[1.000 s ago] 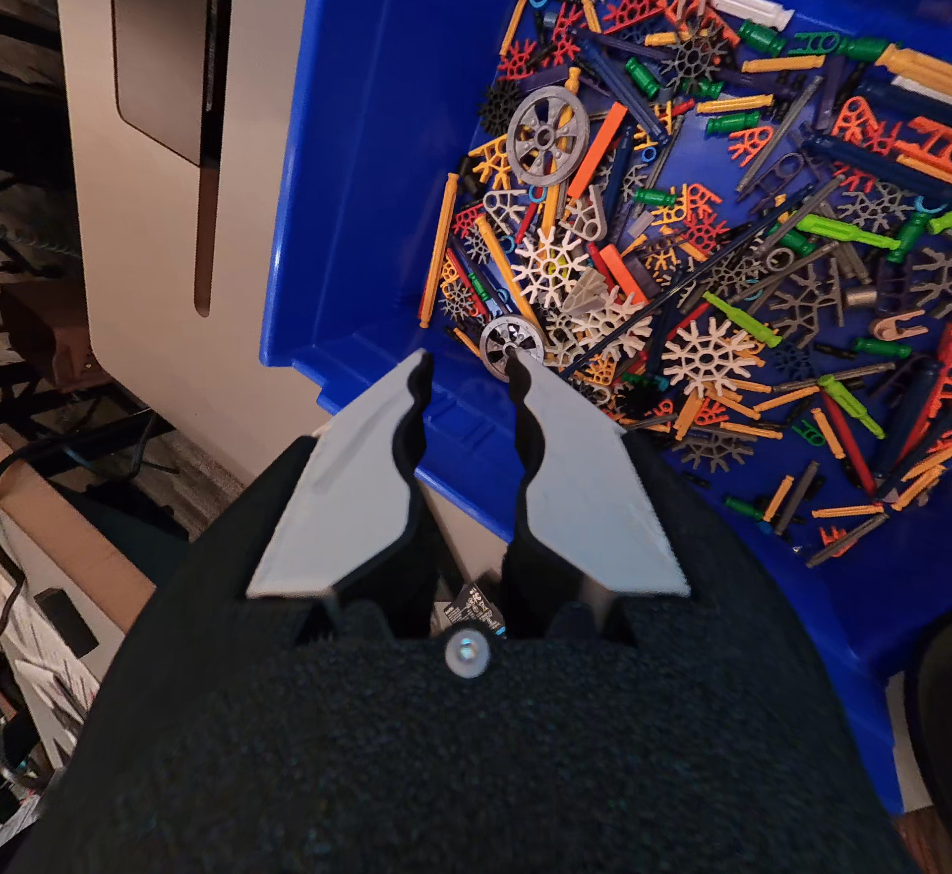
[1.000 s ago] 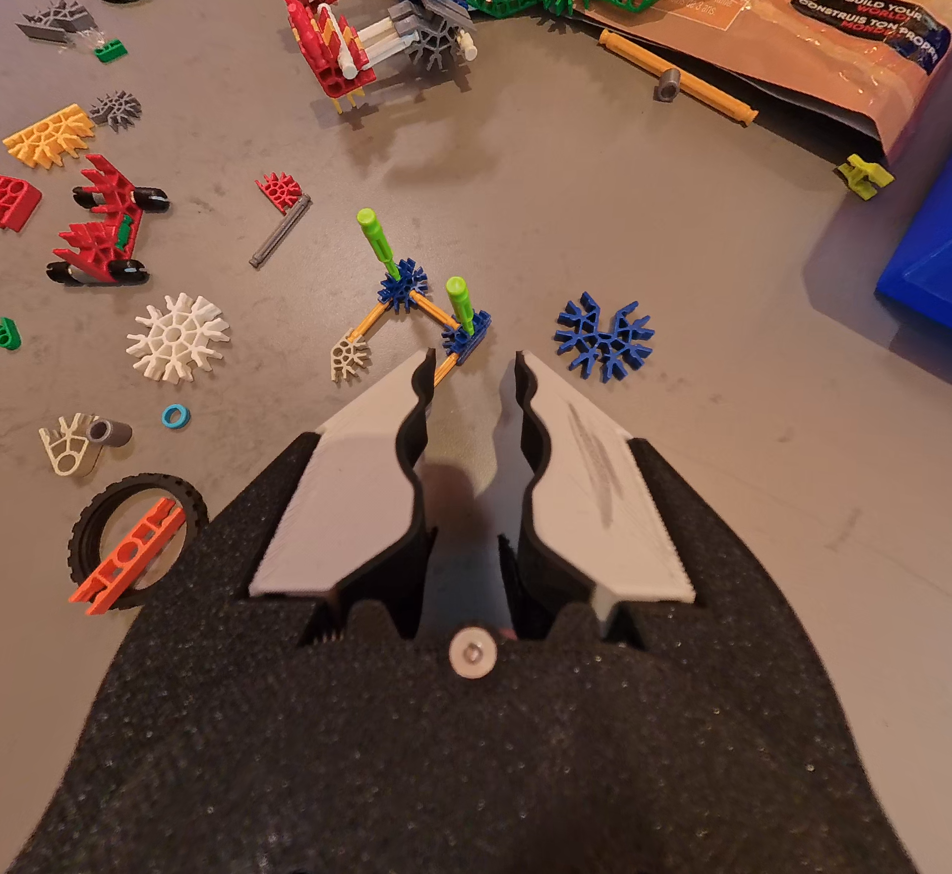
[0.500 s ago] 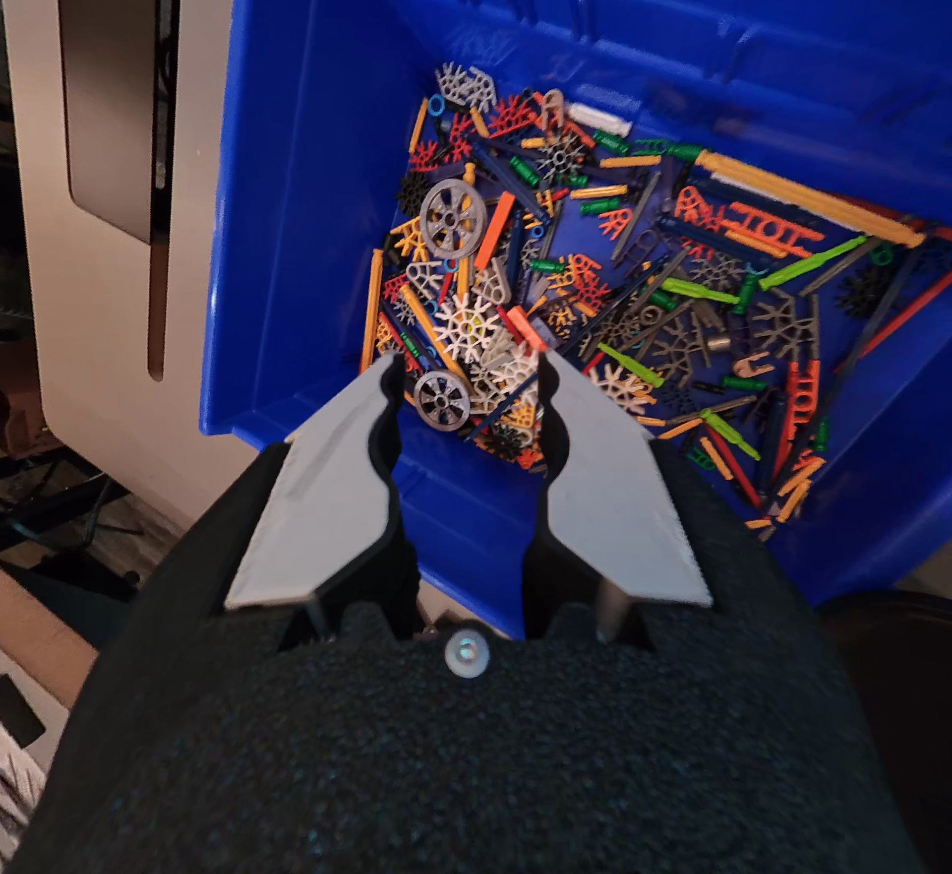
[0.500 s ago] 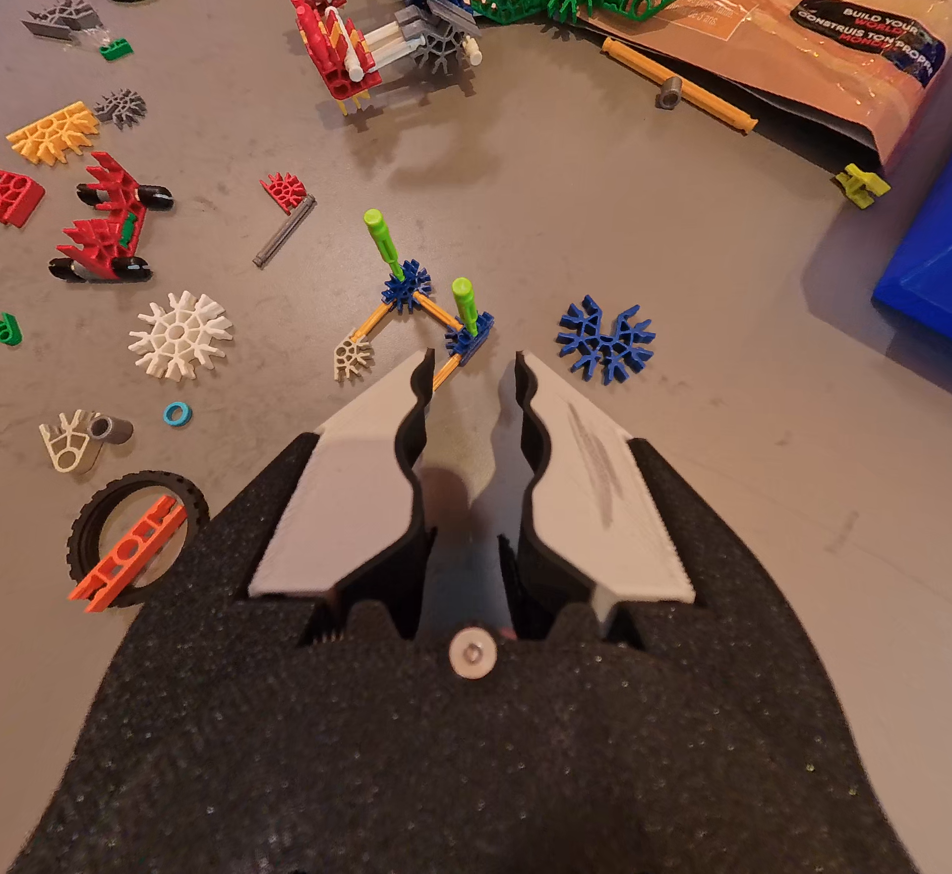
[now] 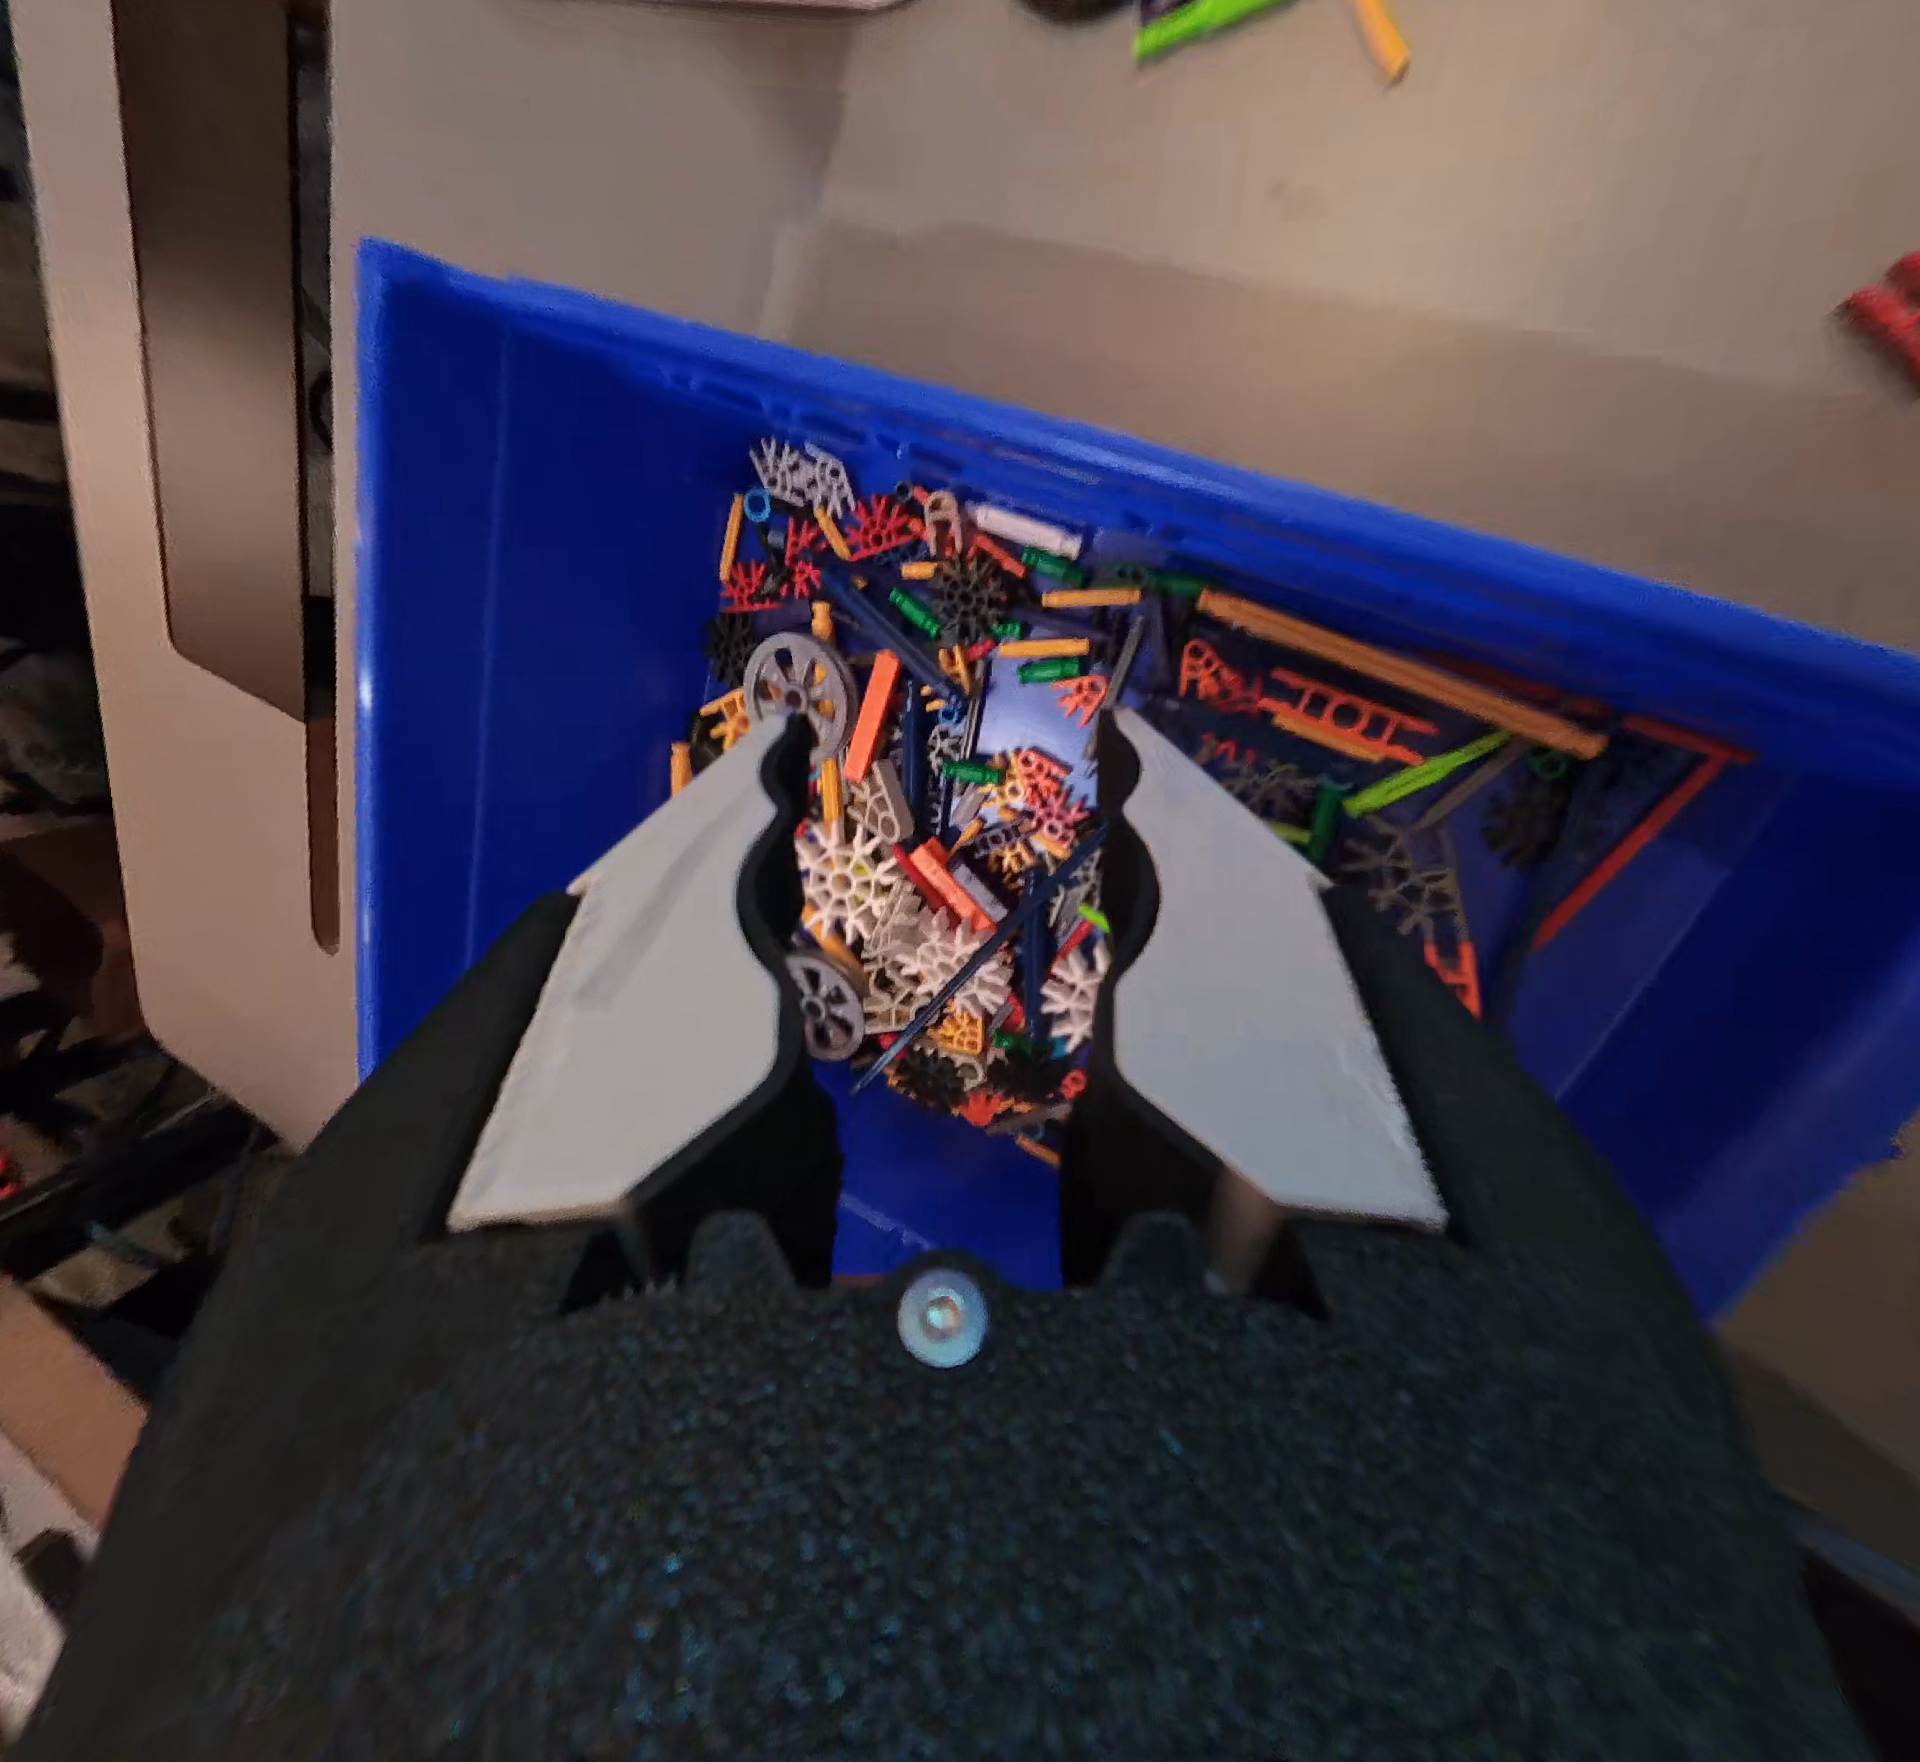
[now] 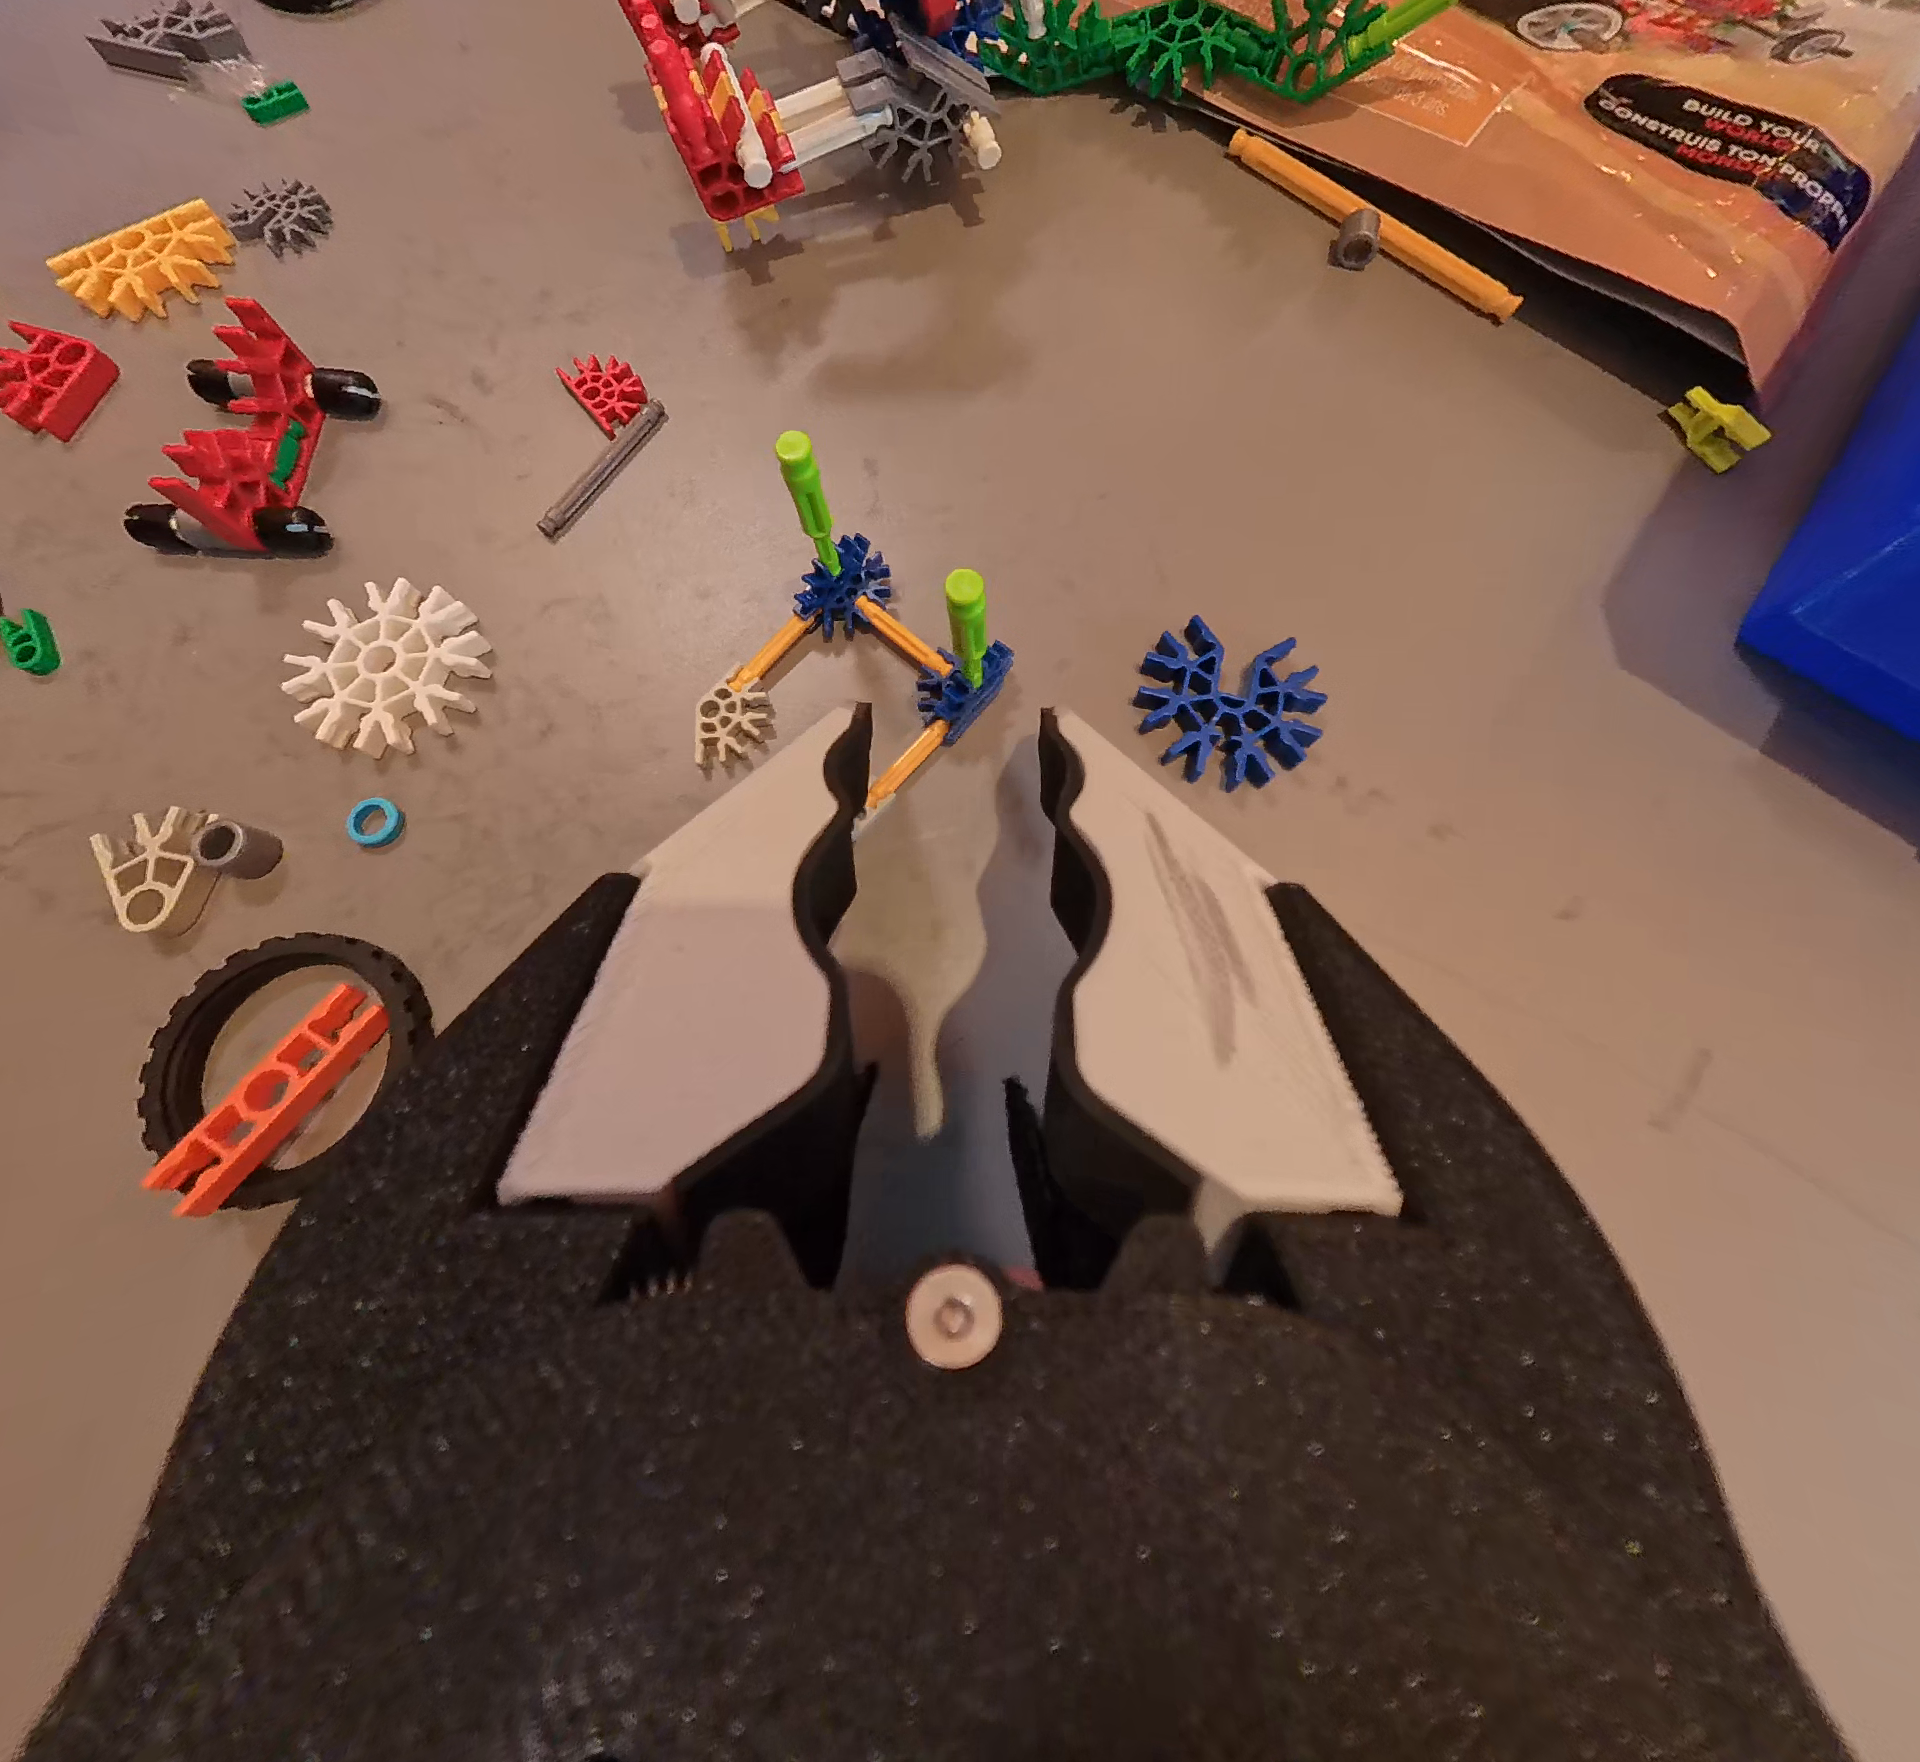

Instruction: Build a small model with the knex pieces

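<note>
My left gripper [image 5: 945, 736] is open and empty above a blue bin [image 5: 582, 673] full of mixed plastic rods, connectors and grey wheels [image 5: 800, 689]. My right gripper [image 6: 951, 730] is open and empty, low over the grey table [image 6: 1351, 933]. Just ahead of its tips stands a small assembly [image 6: 883, 642] of blue connectors, orange rods, two upright lime-green rods and a tan connector. A loose pair of blue connectors [image 6: 1231, 704] lies to the right of the tips.
A red, green and white model [image 6: 821, 39] and a printed bag [image 6: 1507, 50] lie at the back. A white snowflake connector [image 6: 384, 663], red pieces [image 6: 255, 455] and a black tire with an orange piece [image 6: 275, 1068] lie left. The blue bin's corner [image 6: 1849, 611] is at right. My right gripper's tips are some 10 cm from the white snowflake connector [image 6: 384, 663].
My left gripper has opened wider and pulled back and up from the bin, so more table shows beyond it. My right gripper has hardly moved.
</note>
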Demonstrator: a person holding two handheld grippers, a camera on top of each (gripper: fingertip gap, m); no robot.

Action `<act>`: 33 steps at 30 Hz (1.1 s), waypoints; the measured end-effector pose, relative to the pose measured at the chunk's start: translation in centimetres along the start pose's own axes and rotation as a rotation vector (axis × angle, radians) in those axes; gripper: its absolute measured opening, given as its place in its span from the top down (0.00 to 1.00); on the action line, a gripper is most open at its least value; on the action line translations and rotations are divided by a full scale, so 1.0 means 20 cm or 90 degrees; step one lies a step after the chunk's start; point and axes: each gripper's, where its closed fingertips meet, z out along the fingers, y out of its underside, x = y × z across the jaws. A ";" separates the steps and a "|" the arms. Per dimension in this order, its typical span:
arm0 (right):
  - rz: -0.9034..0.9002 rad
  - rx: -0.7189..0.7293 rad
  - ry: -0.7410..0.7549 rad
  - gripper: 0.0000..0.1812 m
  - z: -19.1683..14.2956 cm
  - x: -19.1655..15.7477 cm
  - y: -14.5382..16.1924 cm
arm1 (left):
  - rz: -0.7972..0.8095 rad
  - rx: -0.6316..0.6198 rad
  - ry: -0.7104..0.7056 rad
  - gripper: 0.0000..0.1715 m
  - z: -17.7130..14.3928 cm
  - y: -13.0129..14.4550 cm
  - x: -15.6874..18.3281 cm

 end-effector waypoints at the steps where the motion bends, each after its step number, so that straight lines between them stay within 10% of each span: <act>1: -0.002 0.002 -0.001 0.82 0.00 0.00 0.00 | 0.003 -0.021 0.005 0.69 0.03 0.03 0.00; 9: -0.012 0.014 -0.006 0.82 -0.01 -0.01 -0.01 | -0.048 -0.040 0.018 0.69 0.11 0.08 -0.07; 17: -0.022 0.014 -0.006 0.82 -0.01 -0.01 -0.02 | -0.047 0.072 -0.047 0.71 -0.12 -0.20 -0.14; 33: -0.040 0.040 -0.016 0.82 -0.03 -0.04 -0.04 | 0.071 0.182 -0.012 0.64 -0.14 -0.71 0.60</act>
